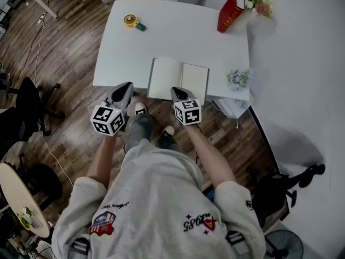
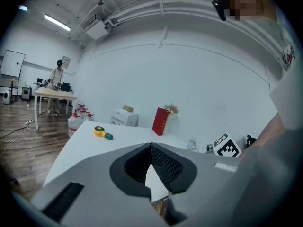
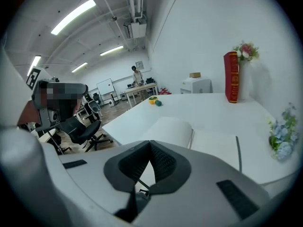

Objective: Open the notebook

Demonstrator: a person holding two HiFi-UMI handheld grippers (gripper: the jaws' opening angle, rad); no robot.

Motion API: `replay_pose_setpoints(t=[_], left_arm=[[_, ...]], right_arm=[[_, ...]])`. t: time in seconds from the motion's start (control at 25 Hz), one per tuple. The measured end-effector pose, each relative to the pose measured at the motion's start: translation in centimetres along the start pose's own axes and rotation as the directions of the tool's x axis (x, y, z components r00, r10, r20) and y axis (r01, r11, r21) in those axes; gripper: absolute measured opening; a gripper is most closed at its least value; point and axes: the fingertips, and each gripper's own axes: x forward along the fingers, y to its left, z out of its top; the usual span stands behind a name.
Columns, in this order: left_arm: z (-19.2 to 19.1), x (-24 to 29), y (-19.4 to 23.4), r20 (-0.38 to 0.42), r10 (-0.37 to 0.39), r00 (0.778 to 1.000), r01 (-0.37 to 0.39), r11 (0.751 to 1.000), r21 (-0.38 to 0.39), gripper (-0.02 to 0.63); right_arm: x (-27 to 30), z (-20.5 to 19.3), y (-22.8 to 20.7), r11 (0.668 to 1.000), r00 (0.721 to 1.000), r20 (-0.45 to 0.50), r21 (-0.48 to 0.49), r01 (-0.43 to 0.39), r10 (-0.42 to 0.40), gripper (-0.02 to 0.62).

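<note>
Notebook (image 1: 178,80) is lying open on the white table (image 1: 161,31), sitting at its near edge, centre of the head view. You are holding both grippers low at that edge: left gripper (image 1: 126,86) just left of the notebook, right gripper (image 1: 178,92) overlapping its near margin in the frame. Each has its jaws pressed together, gripping nothing.

Risk, as judged: the left page is bowing upward and could flop back over. A nudge at the margin could slide the notebook off the table.

Right gripper view is showing that bowed page, while the head view is rendering it flat. Red book (image 1: 230,11) and yellow tape measure (image 1: 131,20) are sitting well apart.
</note>
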Motion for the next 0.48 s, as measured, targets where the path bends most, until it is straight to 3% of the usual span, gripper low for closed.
replay_pose_setpoints(t=[0.48], left_arm=[[2.9, 2.9, -6.2, 0.031, -0.091, 0.995, 0.088, 0.992, 0.094, 0.005]], right_arm=[[-8.4, 4.2, -3.5, 0.995, 0.979, 0.185, -0.048, 0.092, -0.082, 0.003]])
